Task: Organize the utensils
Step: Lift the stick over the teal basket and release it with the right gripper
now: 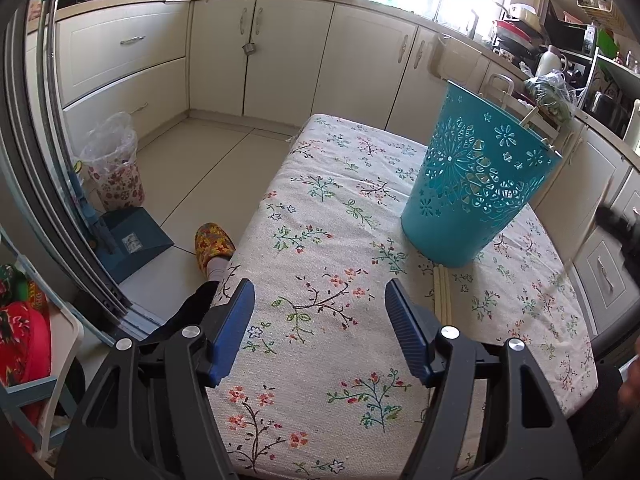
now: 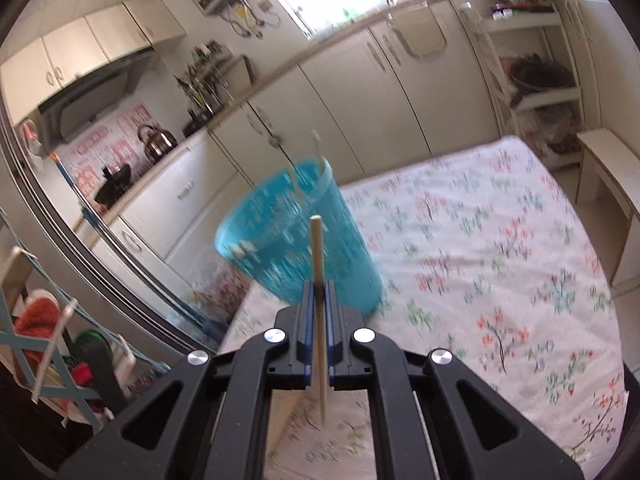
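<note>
While our left claw [image 1: 320, 328] hangs over the near part of the bench [image 1: 320, 420], its blue pads [image 1: 408, 328] stand wide apart with nothing between them. We see the bench covered by a floral cloth [image 1: 340, 208]. On its far right part stands a teal perforated holder [image 1: 476, 184], with pale stick tips showing above its rim. Several chopsticks [image 1: 443, 294] lie flat on the cloth just near the holder's base, to the right of our left claw.

Our right claw [image 2: 318, 292] is clamped on a single wooden chopstick [image 2: 319, 308], which stands nearly upright between the pads, its upper end in front of the holder [image 2: 296, 240]. That view is blurred, so we cannot tell whether the lower tip touches the cloth [image 2: 500, 260].
</note>
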The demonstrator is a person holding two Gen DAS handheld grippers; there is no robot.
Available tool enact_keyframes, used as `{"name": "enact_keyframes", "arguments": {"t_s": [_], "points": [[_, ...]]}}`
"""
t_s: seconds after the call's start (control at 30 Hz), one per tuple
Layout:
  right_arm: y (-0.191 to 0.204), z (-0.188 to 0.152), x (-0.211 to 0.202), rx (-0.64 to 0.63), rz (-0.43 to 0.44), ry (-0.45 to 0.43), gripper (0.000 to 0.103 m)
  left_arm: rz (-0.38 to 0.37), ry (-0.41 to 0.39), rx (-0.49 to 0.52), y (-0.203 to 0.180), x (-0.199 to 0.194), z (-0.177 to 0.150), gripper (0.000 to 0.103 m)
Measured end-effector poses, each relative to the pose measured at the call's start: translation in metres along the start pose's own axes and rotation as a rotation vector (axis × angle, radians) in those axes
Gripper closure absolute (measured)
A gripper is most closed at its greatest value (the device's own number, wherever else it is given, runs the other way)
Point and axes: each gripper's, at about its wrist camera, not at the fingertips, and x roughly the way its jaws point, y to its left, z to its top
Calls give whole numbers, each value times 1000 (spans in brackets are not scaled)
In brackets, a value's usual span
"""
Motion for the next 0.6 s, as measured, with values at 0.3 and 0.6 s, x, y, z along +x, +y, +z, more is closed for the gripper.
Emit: {"name": "enact_keyframes", "arguments": {"t_s": [0.3,0.6], "points": [[40,67,10,-36,121,-172,97,-20,-9,13,-5,-4,3,38],[9,56,14,-19,-77,-97,94,-20,31,-8,-1,14,2,36]]}}
